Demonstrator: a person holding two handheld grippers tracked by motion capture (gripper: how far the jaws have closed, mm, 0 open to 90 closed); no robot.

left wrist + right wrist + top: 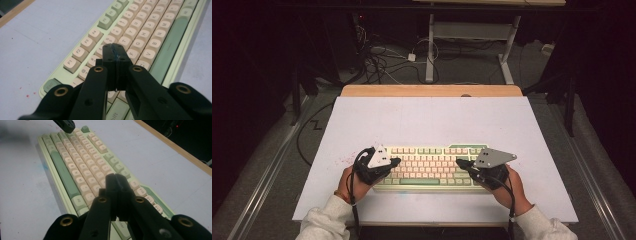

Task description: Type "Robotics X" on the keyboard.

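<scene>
A pale green keyboard (430, 168) with cream and green keys lies on the white table near the front edge. My left gripper (395, 162) hovers over its left end, jaws shut with nothing between them; in the left gripper view its tips (115, 48) hang above the keyboard's (155, 32) left letter rows. My right gripper (460, 163) is over the right end, also shut and empty; in the right gripper view its tips (115, 178) sit above the right-hand keys of the keyboard (75, 167), with the left gripper (65, 125) far off.
The white board (432, 120) rests on a wooden table whose far edge (432, 90) shows. Beyond it stand a desk frame (472, 40) and tangled cables (377, 57) on the floor. Small red specks mark the board left of the keyboard.
</scene>
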